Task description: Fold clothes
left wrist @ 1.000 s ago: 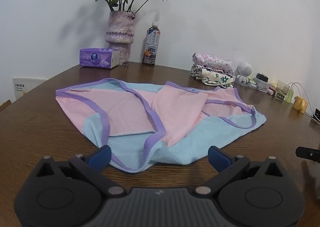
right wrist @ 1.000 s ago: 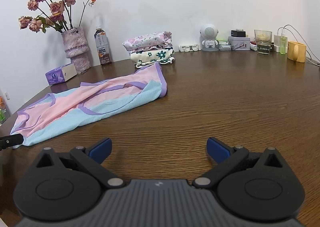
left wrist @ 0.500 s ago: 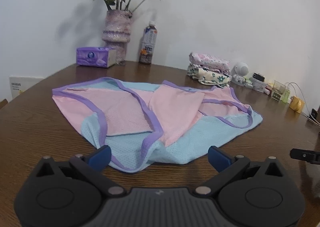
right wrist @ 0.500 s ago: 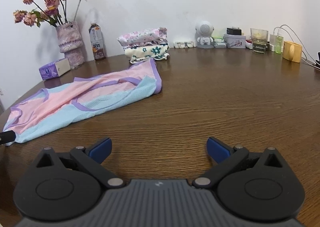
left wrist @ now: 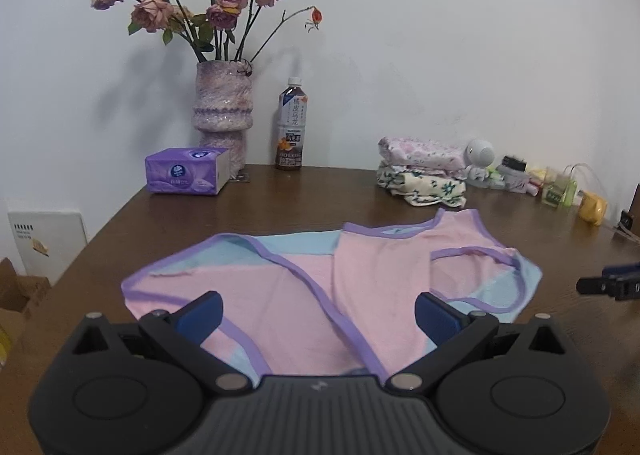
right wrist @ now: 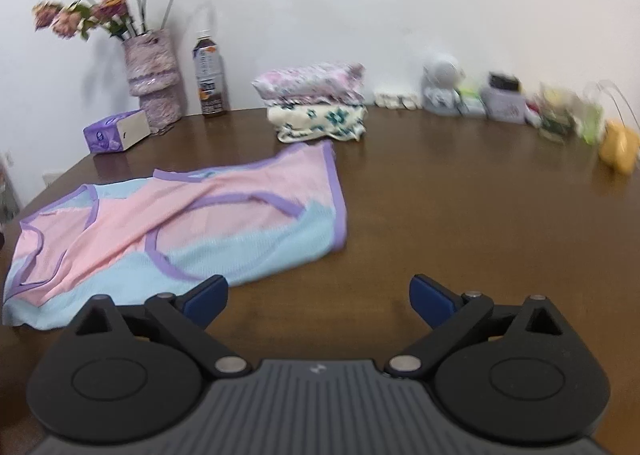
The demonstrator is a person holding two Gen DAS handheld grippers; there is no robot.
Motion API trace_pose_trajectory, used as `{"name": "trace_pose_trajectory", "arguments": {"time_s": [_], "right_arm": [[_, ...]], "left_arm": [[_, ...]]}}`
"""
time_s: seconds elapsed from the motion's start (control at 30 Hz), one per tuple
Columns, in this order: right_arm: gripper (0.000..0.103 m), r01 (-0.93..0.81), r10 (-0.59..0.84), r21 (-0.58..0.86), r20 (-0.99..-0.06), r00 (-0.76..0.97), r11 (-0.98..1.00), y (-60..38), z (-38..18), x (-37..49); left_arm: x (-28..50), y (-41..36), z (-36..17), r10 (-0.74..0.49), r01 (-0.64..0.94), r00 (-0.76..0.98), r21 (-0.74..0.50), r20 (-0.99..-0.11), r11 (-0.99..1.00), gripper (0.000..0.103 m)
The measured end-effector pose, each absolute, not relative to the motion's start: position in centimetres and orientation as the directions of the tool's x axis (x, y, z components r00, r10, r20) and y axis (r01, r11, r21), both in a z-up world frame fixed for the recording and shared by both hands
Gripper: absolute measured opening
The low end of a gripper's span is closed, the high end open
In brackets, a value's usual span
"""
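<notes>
Garment (left wrist: pixel 304 307) flat, frame centre; left gripper (left wrist: pixel 318 315), right gripper (right wrist: pixel 318 301) both spread, empty, right just narrowing slightly; best pinch purple hem corners evenly.

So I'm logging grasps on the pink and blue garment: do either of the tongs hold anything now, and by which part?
Nothing is held. The left tongs and right tongs both stand open, the right having just closed slightly; the garment lies loose on the table.
</notes>
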State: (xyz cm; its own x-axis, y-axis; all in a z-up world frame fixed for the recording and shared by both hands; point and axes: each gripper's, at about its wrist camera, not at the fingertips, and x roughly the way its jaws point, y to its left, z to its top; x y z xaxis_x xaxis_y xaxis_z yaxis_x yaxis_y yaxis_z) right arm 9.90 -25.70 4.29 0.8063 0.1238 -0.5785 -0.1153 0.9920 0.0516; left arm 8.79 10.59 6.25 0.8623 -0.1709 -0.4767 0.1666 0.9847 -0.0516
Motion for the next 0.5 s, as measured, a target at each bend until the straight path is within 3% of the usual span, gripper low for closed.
{"name": "trace_pose_trajectory", "arguments": {"time_s": [0.1, 0.3, 0.5], "right_arm": [[0.079, -0.155, 0.142, 0.03, -0.595, 0.791, 0.988, -24.7, 4.6, 11.5], [0.058, -0.186, 0.138, -0.012, -0.622, 0.771, 0.983, -23.9, 4.9, 13.6], [0.046, -0.266, 0.168, -0.049, -0.66, 0.732, 0.963, -21.5, 4.1, 15.5]], "left_arm": [[9.9, 10.7, 5.6, -0.16, 0.171, 0.847, -0.025, -0.507, 0.985, 0.086], [11.3, 12.2, 4.5, -0.095, 0.11, 0.825, -0.006, -0.558, 0.994, 0.083], [12.1, 12.1, 3.3, -0.072, 0.097, 0.802, 0.009, -0.593, 0.995, 0.08]]}}
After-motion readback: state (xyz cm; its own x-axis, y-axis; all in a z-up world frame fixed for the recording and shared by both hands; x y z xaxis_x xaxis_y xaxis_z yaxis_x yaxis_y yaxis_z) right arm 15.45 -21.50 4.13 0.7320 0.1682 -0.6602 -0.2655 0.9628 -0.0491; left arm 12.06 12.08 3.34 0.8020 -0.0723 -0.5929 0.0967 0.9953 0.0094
